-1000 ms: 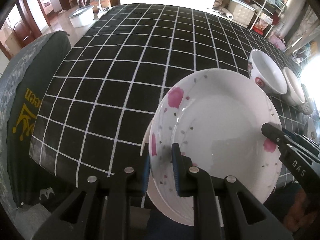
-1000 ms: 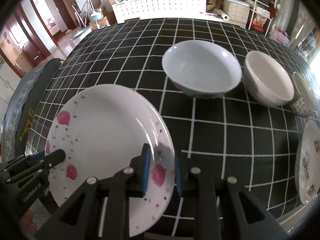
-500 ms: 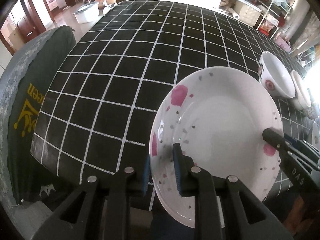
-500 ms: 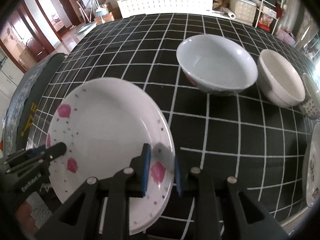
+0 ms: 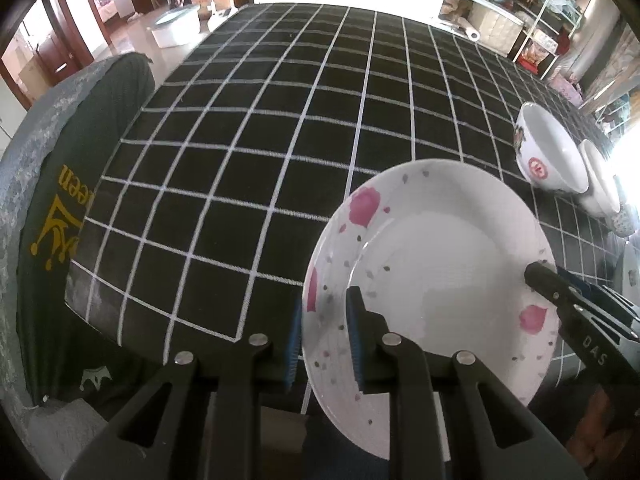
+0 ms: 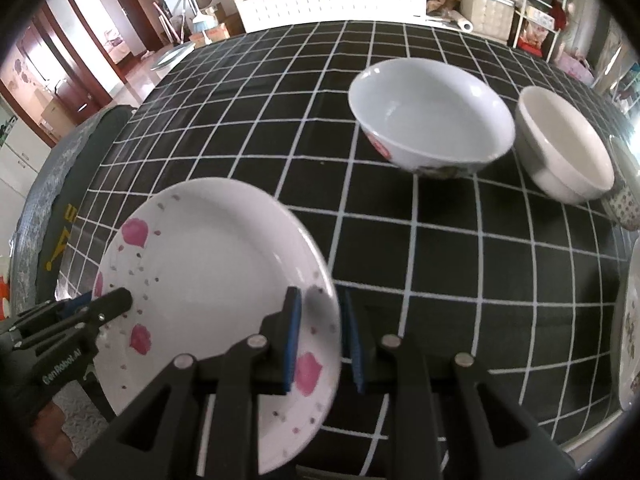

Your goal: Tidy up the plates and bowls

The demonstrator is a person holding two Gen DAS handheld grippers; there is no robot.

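The plate (image 5: 432,264) is being held above the counter's (image 5: 280,152) near edge, its rim being clamped on opposite sides by the nearly closed jaws of the left gripper (image 5: 324,344) and the right gripper (image 6: 320,340).

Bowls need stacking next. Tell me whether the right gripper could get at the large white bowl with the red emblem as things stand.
Probably not yet: the right gripper is shut on the pink-flowered white plate. Otherwise the checked tablecloth before the large white bowl is free.
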